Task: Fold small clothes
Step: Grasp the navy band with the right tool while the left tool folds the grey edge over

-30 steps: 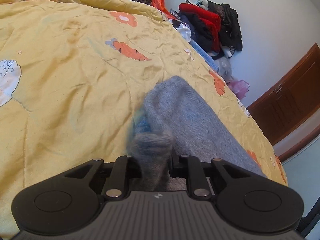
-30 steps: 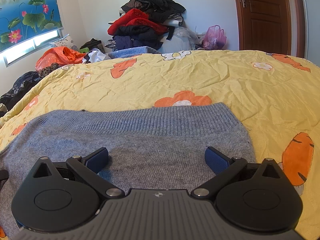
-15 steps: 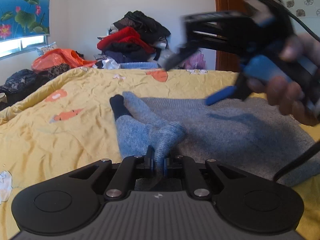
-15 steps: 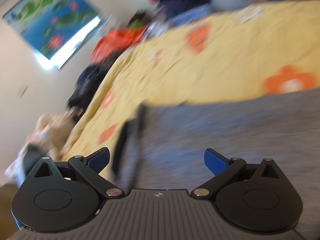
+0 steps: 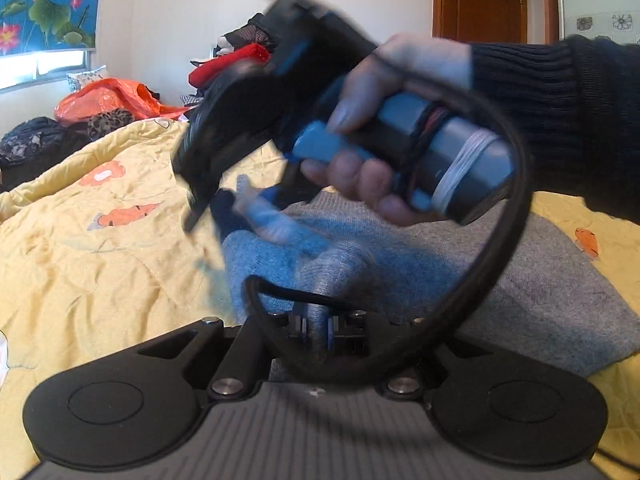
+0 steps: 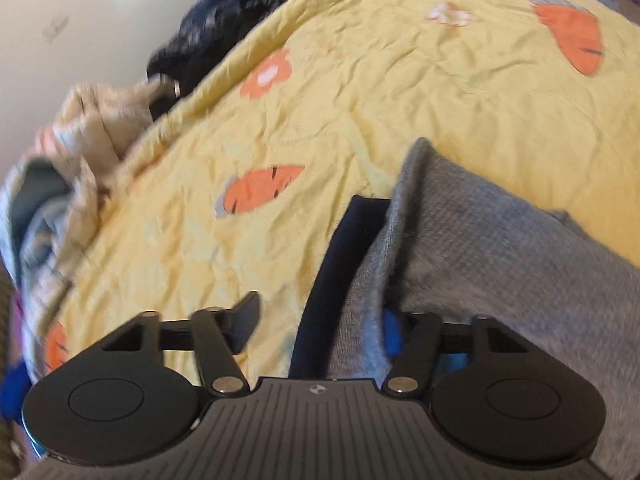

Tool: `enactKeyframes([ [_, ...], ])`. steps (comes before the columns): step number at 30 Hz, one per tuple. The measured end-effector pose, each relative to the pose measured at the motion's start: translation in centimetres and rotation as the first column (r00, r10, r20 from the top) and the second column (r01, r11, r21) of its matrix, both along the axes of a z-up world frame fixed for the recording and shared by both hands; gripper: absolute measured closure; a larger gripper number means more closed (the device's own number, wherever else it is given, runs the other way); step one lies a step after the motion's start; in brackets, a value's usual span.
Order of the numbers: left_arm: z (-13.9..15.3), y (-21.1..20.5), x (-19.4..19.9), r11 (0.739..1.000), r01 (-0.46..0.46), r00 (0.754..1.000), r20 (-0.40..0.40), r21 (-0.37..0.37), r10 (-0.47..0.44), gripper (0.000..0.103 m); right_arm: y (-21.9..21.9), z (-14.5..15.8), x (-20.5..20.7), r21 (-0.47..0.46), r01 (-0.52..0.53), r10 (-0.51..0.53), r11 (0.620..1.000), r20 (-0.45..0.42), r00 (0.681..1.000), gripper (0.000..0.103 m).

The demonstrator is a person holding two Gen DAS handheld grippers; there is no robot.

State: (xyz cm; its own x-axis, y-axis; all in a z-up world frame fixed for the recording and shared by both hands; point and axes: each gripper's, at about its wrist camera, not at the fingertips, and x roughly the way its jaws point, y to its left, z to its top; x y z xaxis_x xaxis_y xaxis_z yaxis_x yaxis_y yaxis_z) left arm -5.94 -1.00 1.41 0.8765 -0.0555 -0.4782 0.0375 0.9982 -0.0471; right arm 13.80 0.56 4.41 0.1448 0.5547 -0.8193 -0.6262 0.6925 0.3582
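A grey-blue knit sweater lies on the yellow quilt. My left gripper is shut on a bunched fold of it. The sleeve with a dark navy cuff lies folded over the body. My right gripper, held by a hand in a dark sleeve, hovers blurred over that cuff. In the right wrist view the gripper is open, its jaws straddling the sleeve and navy cuff, not closed on them.
A pile of red and black clothes and an orange bag sit at the bed's far side. A wooden door stands behind. Crumpled beige bedding lies at the bed's left edge.
The right gripper has swung left and down over the sleeve cuff, which now sits between its open jaws. The left gripper stays shut on the sweater fold.
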Motion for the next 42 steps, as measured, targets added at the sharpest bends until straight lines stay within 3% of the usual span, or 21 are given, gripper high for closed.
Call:
enactKeyframes([
  [3,0.1,0.1,-0.1,1.000,-0.003,1.000,-0.002,-0.002,0.003,0.096,0.2,-0.2,-0.8,-0.054,-0.061,0.065,0.997,0.085,0.994,0.083],
  [8,1.7,-1.0,-0.1,0.999,0.037,0.999,0.024,-0.023,-0.036,0.096,-5.3,1.7,-0.7,-0.001,-0.033,0.033,0.999,0.134,0.990,0.086],
  [12,3.9,-4.6,0.6,0.987,0.152,0.987,0.062,-0.051,-0.149,0.096,-13.4,4.7,-1.0,0.106,0.023,-0.039,0.994,0.154,0.987,0.087],
  [15,5.1,-8.8,0.5,0.957,0.286,0.955,0.094,-0.048,-0.280,0.096,-20.4,6.8,-2.1,0.144,0.089,-0.115,0.985,0.183,0.976,0.087],
  [17,5.3,-12.1,0.0,0.923,0.383,0.921,0.100,-0.039,-0.378,0.096,-25.1,7.5,-2.9,0.144,0.147,-0.173,0.979,0.194,0.965,0.087],
  [22,2.5,-19.1,-0.7,0.840,0.542,0.840,-0.001,0.011,-0.542,0.096,-35.0,4.3,-3.8,0.090,0.332,-0.342,0.939,0.141,0.929,0.087],
  [25,0.9,-20.5,-1.2,0.815,0.579,0.814,-0.078,0.033,-0.575,0.096,-36.7,1.0,-5.1,0.073,0.376,-0.382,0.924,0.104,0.919,0.087],
  [28,0.2,-19.9,-1.3,0.807,0.588,0.806,-0.112,0.046,-0.581,0.096,-37.9,-0.2,-5.6,0.172,0.438,-0.451,0.882,0.040,0.892,0.077],
  [30,0.7,-19.2,-1.6,0.774,0.632,0.772,-0.117,0.032,-0.625,0.096,-39.3,0.2,-5.1,0.234,0.492,-0.507,0.838,0.004,0.862,0.049],
  [32,1.4,-16.8,-1.8,0.718,0.695,0.718,-0.106,0.038,-0.688,0.095,-40.6,1.4,-4.7,0.308,0.551,-0.588,0.775,0.035,0.808,0.040],
  [34,1.7,-15.6,-3.2,0.686,0.721,0.693,-0.094,0.099,-0.715,0.095,-41.2,2.2,-3.9,0.343,0.569,-0.622,0.748,0.063,0.780,0.040],
  [37,1.6,-14.5,-4.8,0.640,0.742,0.665,-0.094,0.201,-0.741,0.094,-40.4,1.9,-2.4,0.322,0.546,-0.591,0.774,0.055,0.805,0.041],
  [40,1.7,-14.7,-5.9,0.645,0.717,0.685,-0.098,0.264,-0.722,0.089,-38.4,0.8,-1.4,0.261,0.524,-0.556,0.811,0.067,0.828,0.041],
  [41,1.8,-14.5,-6.4,0.656,0.708,0.696,-0.100,0.262,-0.712,0.084,-37.7,0.4,-1.0,0.245,0.515,-0.545,0.821,0.070,0.835,0.044],
  [42,1.9,-14.3,-6.4,0.667,0.702,0.704,-0.102,0.251,-0.703,0.077,-37.1,0.3,-1.2,0.231,0.496,-0.525,0.837,0.082,0.847,0.064],
])
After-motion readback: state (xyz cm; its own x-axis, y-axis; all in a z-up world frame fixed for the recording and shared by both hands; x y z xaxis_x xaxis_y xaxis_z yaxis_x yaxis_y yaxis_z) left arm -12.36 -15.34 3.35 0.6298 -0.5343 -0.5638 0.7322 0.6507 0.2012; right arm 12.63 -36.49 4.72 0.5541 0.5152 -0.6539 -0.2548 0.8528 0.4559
